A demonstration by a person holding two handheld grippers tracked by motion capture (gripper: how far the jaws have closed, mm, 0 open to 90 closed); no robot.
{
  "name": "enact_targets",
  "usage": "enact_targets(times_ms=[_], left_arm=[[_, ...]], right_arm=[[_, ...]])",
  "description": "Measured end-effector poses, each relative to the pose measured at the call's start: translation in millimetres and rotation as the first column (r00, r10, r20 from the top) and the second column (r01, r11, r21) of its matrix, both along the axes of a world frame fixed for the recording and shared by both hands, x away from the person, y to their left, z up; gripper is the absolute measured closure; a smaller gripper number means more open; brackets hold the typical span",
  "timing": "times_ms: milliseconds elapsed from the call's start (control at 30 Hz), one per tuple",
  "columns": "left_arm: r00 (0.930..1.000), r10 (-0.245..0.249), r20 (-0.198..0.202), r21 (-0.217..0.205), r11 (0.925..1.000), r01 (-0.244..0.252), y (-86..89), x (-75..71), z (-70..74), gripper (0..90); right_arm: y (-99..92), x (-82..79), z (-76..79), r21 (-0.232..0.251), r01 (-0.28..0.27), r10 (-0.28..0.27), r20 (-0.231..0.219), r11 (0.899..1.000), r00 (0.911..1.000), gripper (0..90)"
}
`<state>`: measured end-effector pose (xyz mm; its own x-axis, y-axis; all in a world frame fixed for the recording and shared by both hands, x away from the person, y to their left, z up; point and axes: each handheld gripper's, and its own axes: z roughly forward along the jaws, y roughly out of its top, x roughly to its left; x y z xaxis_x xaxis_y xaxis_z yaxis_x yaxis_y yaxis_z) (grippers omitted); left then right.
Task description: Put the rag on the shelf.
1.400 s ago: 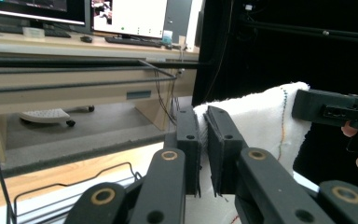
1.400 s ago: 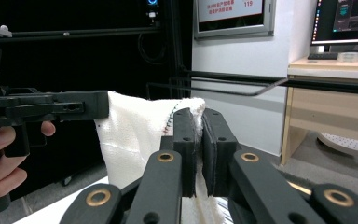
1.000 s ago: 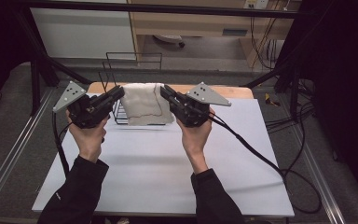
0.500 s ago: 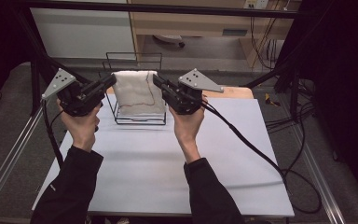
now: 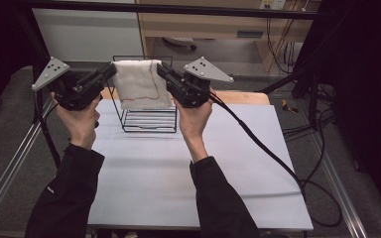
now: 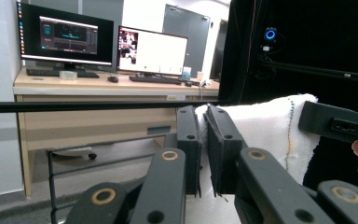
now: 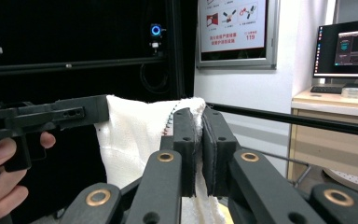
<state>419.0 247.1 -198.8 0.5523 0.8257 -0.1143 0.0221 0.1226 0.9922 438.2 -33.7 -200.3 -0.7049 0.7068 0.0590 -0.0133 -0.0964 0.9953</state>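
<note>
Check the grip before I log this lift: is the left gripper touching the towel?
Touching. In the left gripper view the left gripper has its jaws closed on the white towel, its edge pinched between them.

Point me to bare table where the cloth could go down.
Free: the white table right of the wire rack out to the trailing cable, and the near strip between the forearms. Crowded: the far left corner, where the rack stands under the held cloth.

In your left gripper view, two lit monitors (image 6: 65,37) stand on a wooden desk (image 6: 98,91) at ten o'clock, with a keyboard (image 6: 60,73) before them. In your right gripper view, a poster (image 7: 235,30) hangs at twelve and a blue-ringed camera (image 7: 156,31) sits at eleven.
</note>
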Motion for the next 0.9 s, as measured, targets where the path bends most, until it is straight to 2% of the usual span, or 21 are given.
enact_targets(times_ms=[100,367,567,900], left_arm=[[1.0,-0.002,0.0,-0.011,0.9999,0.002,2.1,3.0,3.6,83.7],[0.9998,0.019,0.0,-0.009,0.9998,-0.019,5.8,13.7,14.3,83.6],[0.9996,0.021,0.017,-0.009,0.9997,-0.021,8.4,19.4,20.6,83.6],[0.9992,0.034,0.021,-0.022,0.9992,-0.033,14.4,31.5,29.2,83.6]], right_arm=[[2.6,2.2,4.0,0.007,0.003,-0.003,0.001,1.0,1.0,85.3],[9.6,9.9,13.0,0.007,0.006,-0.006,0.007,1.0,1.0,85.3],[12.7,18.2,21.0,0.012,0.01,-0.01,0.015,1.0,0.9998,85.3],[20.0,28.9,30.2,0.017,0.011,-0.011,0.021,1.0,0.9997,85.3]])
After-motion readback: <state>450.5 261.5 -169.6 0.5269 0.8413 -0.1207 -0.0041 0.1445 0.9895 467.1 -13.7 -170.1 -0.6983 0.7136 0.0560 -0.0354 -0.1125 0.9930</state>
